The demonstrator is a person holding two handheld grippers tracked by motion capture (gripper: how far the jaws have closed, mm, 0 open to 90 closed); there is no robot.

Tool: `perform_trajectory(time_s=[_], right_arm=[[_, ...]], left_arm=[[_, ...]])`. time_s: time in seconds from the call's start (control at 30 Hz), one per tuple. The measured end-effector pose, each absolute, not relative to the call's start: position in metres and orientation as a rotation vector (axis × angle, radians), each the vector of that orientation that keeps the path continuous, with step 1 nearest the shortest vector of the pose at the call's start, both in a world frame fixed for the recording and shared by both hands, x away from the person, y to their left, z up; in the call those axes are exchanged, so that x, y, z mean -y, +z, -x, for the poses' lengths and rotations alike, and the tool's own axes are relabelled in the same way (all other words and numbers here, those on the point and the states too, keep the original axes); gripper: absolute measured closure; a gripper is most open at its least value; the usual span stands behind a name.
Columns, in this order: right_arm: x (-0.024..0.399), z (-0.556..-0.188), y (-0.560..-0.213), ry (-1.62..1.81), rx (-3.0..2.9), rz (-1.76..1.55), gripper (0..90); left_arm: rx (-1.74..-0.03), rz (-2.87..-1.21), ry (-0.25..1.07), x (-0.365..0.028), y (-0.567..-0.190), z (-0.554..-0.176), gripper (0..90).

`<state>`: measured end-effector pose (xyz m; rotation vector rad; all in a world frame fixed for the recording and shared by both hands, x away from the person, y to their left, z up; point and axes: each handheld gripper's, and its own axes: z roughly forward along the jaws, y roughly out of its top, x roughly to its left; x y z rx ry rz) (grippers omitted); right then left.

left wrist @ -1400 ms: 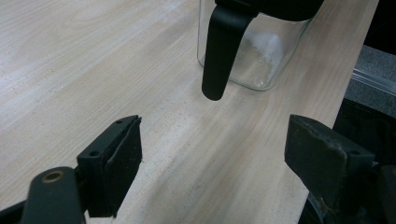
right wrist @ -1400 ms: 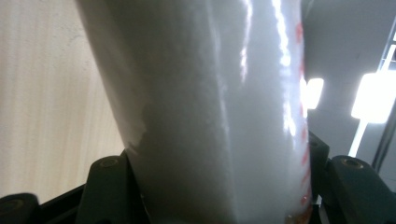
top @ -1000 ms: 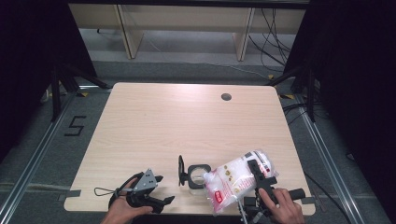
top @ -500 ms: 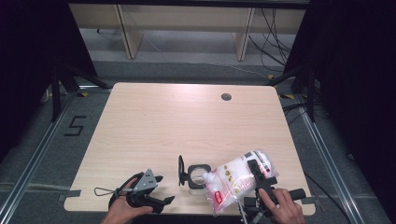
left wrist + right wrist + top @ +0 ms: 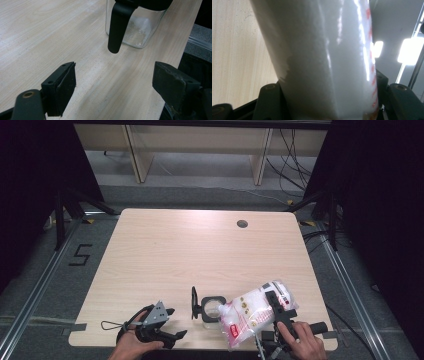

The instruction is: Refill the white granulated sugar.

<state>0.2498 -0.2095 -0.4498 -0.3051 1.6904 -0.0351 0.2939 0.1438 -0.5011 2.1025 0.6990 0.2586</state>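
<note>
bag: clear plastic pouch of white granules with red print (image 5: 250, 312), tilted, mouth end low and left over the jar, near-right part of the desk
jar: small square clear glass jar with black rim and flipped-open black lid (image 5: 212, 306), stands on the pale wooden desk (image 5: 200, 250) near its near edge, a little white powder in the bottom
right claw: right claw (image 5: 278, 306) clamped across the pouch's body, jaws pressed on both sides in the right gripper view (image 5: 322, 75)
left claw: left claw (image 5: 167, 325) jaws apart, nothing between them, resting low at the near-left of the desk, well left of the jar; jar (image 5: 135, 27) and its hanging lid arm (image 5: 117, 27) ahead of it in the left gripper view
risk 1: jar unsupported; pouch nudging the rim likely tips or slides it, since the left claw isn't bracing it
risk 2: jar mouth is narrow against the pouch opening; too steep a tilt probably dumps granules onto the desk
risk 3: slick, soft plastic; grip mid-body may let the pouch sag or slip, contents shift suddenly
risk 4: jar close to the near desk edge, a push could send it off
unclear: can't tell if the pouch mouth touches the rim
</note>
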Motion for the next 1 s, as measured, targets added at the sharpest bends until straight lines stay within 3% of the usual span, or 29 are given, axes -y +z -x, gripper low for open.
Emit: perform_trajectory(time_s=[1.0], right_arm=[[0.2105,-0.2495,-0.4493,-0.034,-1.691,0.31,41.6]], left_arm=[[-0.701,-2.1,0.258,-0.1435,-0.5013,-0.294,18.6]])
